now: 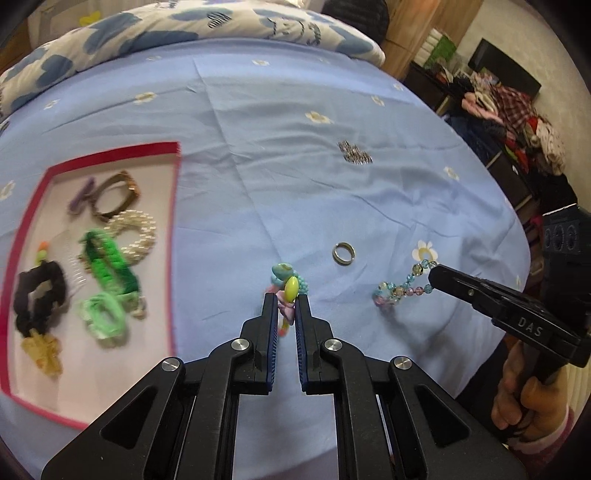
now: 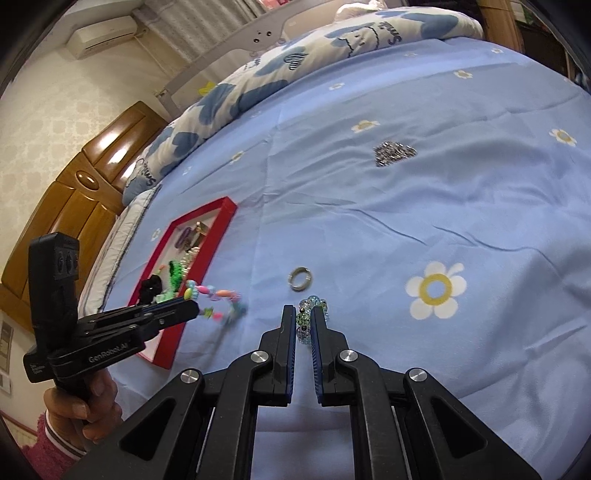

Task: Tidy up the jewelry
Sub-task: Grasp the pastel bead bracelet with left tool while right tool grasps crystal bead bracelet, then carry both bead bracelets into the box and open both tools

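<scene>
My left gripper (image 1: pixel 286 301) is shut on a colourful bead bracelet (image 1: pixel 289 288), lifted just above the blue bedsheet; from the right wrist view that bracelet (image 2: pixel 218 295) dangles from the left gripper (image 2: pixel 195 308). My right gripper (image 2: pixel 303 314) is shut on a clear glass-bead bracelet (image 2: pixel 310 306); in the left wrist view this bracelet (image 1: pixel 402 288) hangs from the right gripper (image 1: pixel 432 275). A metal ring (image 1: pixel 343 253) (image 2: pixel 300 277) lies on the sheet between the two. The red-rimmed tray (image 1: pixel 173 236) (image 2: pixel 207 236) at the left holds several hair ties and bracelets.
A small silver sparkly piece (image 1: pixel 354 152) (image 2: pixel 395 153) lies farther back on the sheet. A patterned duvet (image 1: pixel 207 26) is heaped at the bed's far side. Clothes are piled on dark shelves (image 1: pixel 509 122) to the right. A hand (image 2: pixel 81 410) holds the left gripper's handle.
</scene>
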The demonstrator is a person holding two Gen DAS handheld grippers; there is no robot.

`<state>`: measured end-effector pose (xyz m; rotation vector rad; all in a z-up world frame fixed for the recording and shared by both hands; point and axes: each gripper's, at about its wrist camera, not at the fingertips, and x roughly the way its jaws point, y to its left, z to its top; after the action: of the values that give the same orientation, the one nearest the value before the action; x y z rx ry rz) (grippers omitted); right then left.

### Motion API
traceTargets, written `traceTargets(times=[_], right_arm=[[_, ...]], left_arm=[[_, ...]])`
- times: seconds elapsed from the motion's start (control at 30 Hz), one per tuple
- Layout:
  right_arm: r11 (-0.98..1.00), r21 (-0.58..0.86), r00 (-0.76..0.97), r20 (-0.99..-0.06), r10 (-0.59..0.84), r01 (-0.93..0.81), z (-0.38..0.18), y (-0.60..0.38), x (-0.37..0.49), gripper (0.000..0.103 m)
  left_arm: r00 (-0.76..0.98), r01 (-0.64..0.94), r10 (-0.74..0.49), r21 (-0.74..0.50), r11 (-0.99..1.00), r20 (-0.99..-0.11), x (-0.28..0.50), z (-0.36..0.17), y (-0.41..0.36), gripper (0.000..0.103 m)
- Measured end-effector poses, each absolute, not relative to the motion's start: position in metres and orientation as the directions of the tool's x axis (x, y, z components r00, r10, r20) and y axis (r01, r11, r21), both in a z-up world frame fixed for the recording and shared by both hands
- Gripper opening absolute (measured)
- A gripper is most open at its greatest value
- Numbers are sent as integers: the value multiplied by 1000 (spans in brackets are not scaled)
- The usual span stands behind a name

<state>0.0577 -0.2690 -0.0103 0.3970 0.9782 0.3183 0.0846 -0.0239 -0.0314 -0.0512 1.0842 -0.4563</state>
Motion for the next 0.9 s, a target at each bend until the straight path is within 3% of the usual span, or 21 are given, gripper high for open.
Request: traceTargets(times=[0.9], right_arm=[[811, 456, 442, -682, 583, -366, 33, -127, 63, 7]], left_arm=[[514, 108, -323, -313, 944, -795, 42, -7, 116, 8]])
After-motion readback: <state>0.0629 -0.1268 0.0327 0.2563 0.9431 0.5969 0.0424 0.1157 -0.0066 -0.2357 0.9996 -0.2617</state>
